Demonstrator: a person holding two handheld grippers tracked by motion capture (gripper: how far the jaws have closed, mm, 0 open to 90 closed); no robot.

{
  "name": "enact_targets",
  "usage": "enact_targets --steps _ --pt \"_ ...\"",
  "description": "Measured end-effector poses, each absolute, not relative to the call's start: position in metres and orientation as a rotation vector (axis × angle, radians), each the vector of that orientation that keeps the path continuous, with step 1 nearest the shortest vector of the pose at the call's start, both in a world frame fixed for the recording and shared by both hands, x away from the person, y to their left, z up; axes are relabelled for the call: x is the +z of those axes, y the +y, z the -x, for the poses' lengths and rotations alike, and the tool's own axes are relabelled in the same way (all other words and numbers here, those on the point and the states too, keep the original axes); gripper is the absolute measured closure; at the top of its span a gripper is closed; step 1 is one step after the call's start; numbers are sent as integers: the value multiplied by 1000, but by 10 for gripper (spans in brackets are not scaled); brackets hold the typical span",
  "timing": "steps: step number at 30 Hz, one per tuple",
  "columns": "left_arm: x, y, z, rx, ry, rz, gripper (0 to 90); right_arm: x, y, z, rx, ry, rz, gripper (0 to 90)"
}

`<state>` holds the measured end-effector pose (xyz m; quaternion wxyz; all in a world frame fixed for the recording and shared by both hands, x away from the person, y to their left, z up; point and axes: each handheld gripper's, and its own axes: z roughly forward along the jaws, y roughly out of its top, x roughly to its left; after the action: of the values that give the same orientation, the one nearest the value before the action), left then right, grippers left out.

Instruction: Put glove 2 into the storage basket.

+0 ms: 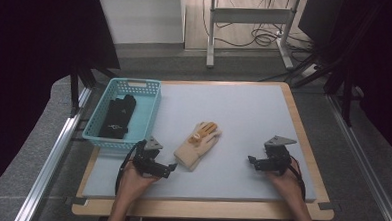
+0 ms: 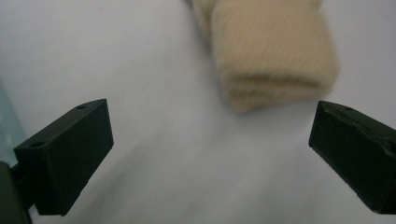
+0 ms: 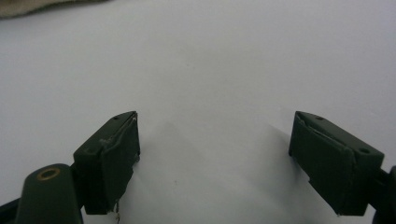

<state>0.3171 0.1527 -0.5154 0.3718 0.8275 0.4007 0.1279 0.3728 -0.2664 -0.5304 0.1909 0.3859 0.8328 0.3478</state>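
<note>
Both my grippers stand spread and empty: left gripper (image 1: 171, 167) just beside the cuff of the beige knitted glove (image 1: 198, 143) lying mid-mat, right gripper (image 1: 252, 161) well apart from it.

Right hand-held gripper (image 3: 212, 163): its two black jaws rise from 7 and 5 o'clock, standing wide apart with nothing between them. Under and beyond them, a pale grey surface (image 3: 224, 70), plain and smooth, with a soft shadow between the jaws. At 11 o'clock, cut by the frame edge, a sliver of beige knitted glove (image 3: 32, 5), well apart from both jaws.
</note>
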Motion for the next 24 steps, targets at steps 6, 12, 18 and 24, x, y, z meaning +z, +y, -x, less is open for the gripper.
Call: enact_targets --steps 6,12,18,24 --pt "-495 120 -343 300 987 -2170 0 -531 -266 -373 978 2339 -1083 161" --pt "-493 80 -375 257 993 -2231 0 -530 -266 -373 974 2339 -1080 161" --pt "-508 59 -396 236 1018 -2299 0 -531 -266 -372 973 2339 -1079 161" --pt "-527 48 -406 232 1040 -2366 0 -531 -266 -372 973 2339 -1079 161"
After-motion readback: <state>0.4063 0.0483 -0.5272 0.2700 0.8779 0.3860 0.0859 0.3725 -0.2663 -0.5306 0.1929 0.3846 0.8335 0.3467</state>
